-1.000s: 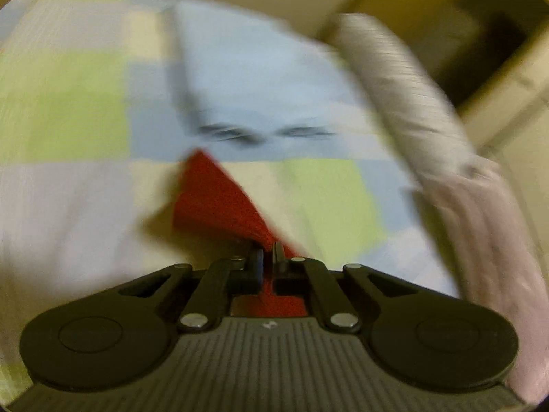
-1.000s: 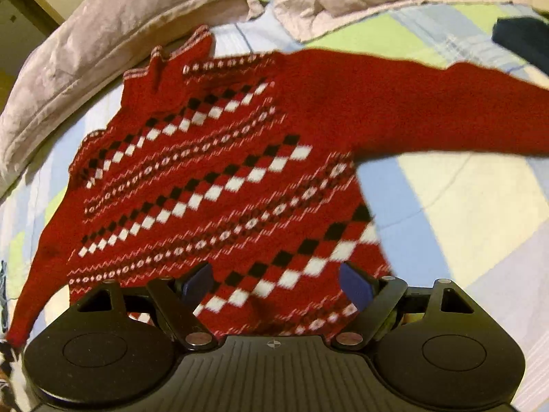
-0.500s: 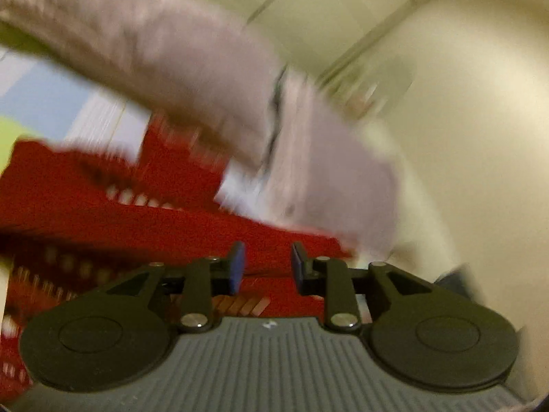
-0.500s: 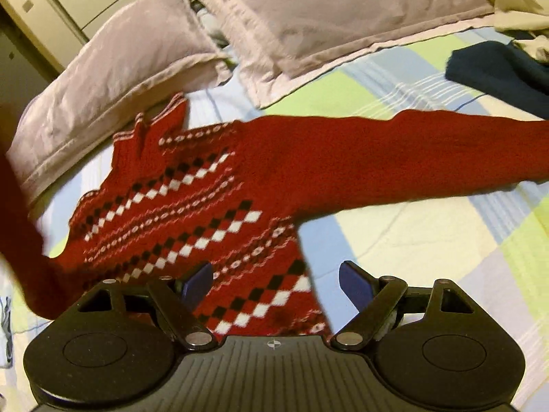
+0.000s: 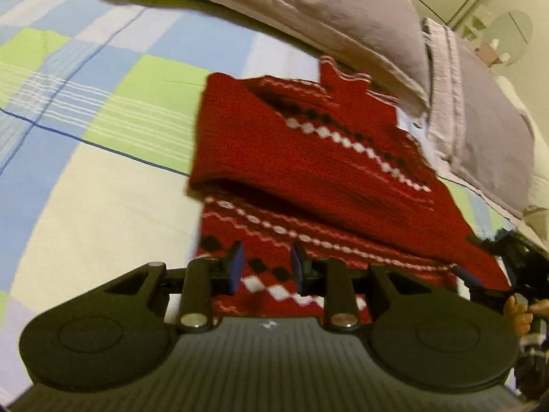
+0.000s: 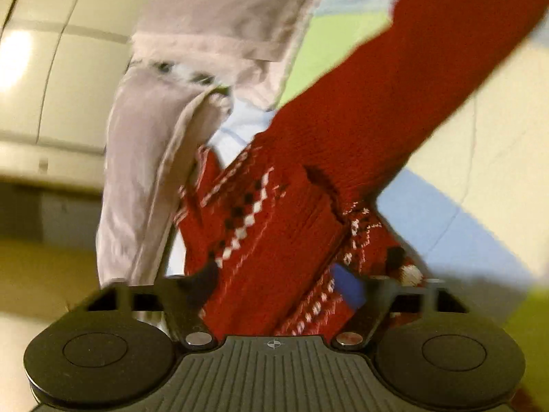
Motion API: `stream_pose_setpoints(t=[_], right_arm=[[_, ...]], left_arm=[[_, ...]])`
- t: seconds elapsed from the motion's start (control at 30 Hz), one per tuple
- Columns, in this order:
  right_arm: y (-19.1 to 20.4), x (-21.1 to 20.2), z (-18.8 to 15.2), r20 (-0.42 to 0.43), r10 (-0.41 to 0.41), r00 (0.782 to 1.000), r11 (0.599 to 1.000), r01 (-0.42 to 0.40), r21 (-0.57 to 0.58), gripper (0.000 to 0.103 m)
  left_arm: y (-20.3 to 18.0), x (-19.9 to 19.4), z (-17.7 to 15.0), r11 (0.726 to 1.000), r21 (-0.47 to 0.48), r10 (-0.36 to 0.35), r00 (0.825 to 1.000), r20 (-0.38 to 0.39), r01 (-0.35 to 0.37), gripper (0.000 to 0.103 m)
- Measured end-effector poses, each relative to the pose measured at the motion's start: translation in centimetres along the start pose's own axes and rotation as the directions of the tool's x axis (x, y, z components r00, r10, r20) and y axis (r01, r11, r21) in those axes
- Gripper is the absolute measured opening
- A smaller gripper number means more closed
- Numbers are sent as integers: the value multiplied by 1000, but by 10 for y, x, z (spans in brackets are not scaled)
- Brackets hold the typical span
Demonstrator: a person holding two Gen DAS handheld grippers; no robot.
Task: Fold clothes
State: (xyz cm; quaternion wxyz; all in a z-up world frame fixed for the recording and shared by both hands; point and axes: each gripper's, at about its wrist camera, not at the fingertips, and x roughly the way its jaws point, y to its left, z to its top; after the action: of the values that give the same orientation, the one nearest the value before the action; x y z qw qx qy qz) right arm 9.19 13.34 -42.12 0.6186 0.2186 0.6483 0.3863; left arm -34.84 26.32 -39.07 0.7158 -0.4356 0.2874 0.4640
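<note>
1. While I hover low over the bed, my left gripper (image 5: 267, 267) has its blue-padded fingers (image 5: 236, 266) parted with a clear gap and nothing between them.
2. Just beyond those tips lies the red sweater (image 5: 308, 158), its white and black diamond bands running across the body, with one plain red sleeve (image 5: 247, 144) folded over its chest.
3. To the left of the sweater, the checked bedsheet (image 5: 85, 110) spreads out in blue, green and cream squares.
4. Far behind the collar, two grey-pink pillows (image 5: 343, 10) lean along the head of the bed.
5. At the right edge of my left view I catch the other tool and a hand (image 5: 521, 309) on it, down by the sweater's right side.
6. Over to my right gripper (image 6: 279, 283): its jaws stand wide, with red knit bunched in the gap between them, not pinched.
7. From my right view, the other sleeve (image 6: 429, 68) stretches away up to the far right, across the sheet.
8. Left of that knit, the pillows (image 6: 154, 130) again, blurred.
</note>
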Motion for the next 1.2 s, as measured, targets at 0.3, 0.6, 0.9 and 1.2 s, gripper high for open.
stream_pose_setpoints(t=[0.3, 0.6, 0.9, 1.2], right_arm=[[4, 41, 17, 28, -89, 996, 996, 89, -26, 31], [71, 5, 9, 223, 127, 967, 898, -17, -439, 2], [14, 39, 27, 183, -137, 974, 942, 185, -279, 2], [20, 24, 29, 241, -255, 936, 873, 330, -359, 3]], left_arm=[[1, 26, 7, 983, 110, 145, 989, 19, -146, 24], [-3, 59, 21, 945, 232, 215, 972, 94, -231, 26], [-24, 66, 5, 819, 435, 303, 926, 225, -374, 10], [-44, 50, 3, 778, 506, 304, 928, 213, -371, 12]])
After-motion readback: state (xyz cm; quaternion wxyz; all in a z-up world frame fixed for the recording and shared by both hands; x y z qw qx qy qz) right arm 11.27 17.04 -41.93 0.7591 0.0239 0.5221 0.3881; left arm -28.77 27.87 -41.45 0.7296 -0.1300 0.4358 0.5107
